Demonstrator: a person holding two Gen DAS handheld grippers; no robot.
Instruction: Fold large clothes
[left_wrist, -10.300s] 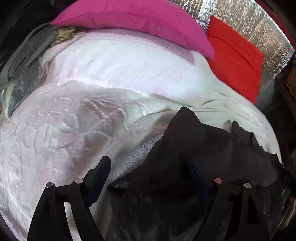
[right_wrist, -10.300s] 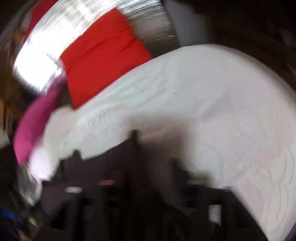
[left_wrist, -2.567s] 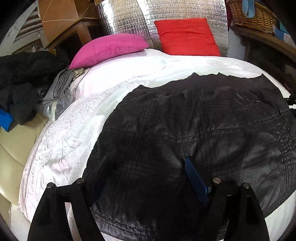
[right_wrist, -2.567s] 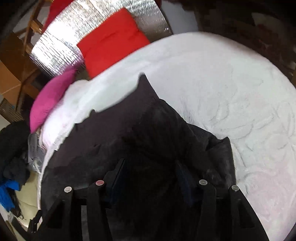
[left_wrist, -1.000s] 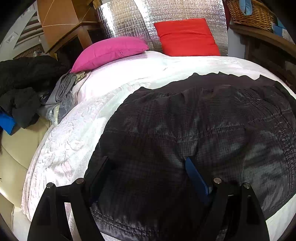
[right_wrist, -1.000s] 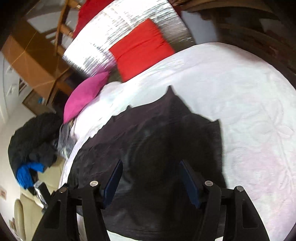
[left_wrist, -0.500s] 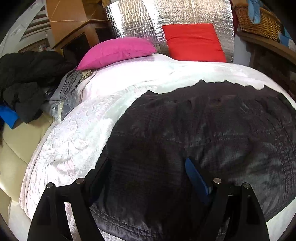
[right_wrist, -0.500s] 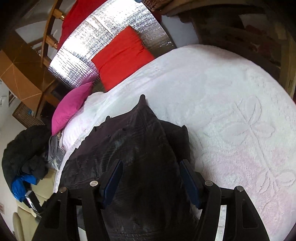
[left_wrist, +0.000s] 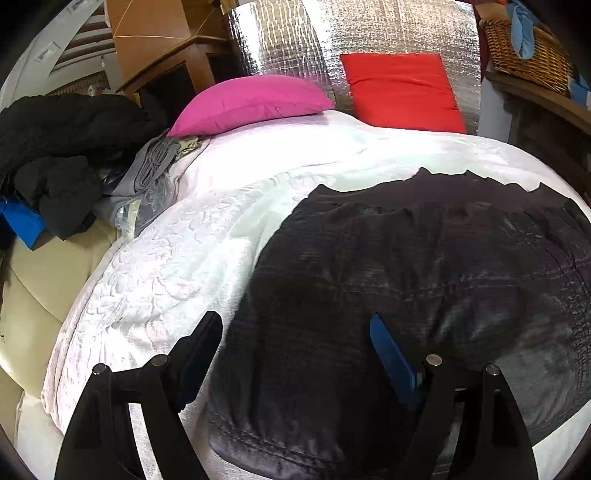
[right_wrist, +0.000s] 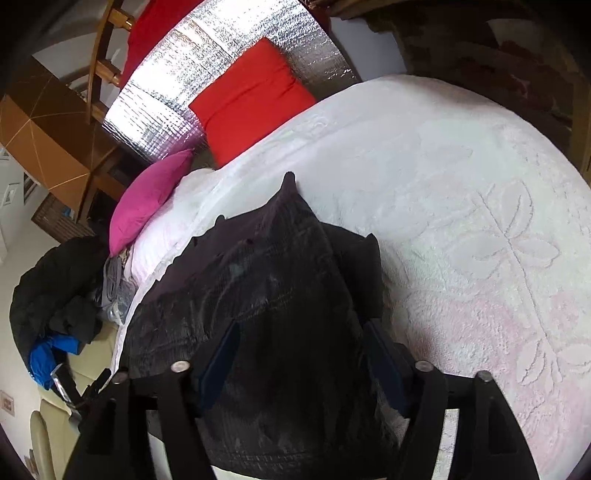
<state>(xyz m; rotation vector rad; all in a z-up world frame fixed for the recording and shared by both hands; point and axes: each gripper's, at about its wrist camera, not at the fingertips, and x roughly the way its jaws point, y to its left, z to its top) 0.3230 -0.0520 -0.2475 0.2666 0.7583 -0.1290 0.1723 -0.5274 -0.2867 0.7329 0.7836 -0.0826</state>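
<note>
A dark quilted garment (left_wrist: 424, 280) is spread on the white embossed bedspread (left_wrist: 166, 266). The left hand-held gripper (left_wrist: 295, 332) is released above it; the right hand-held gripper (right_wrist: 299, 347) is opening, fabric between its jaws.

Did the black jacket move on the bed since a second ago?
Cannot tell. The black jacket lies spread on the white bedspread, below the pink pillow, as before; only the camera view shifted.

- One dark quilted jacket (left_wrist: 424, 280) is lying on the bed.
- Two cushions are sitting at the head: one pink cushion (left_wrist: 251, 103), one red cushion (left_wrist: 400, 90).
- One wicker basket (left_wrist: 524, 55) is standing at right.
- One white embossed bedspread (left_wrist: 166, 266) is covering the bed.
</note>
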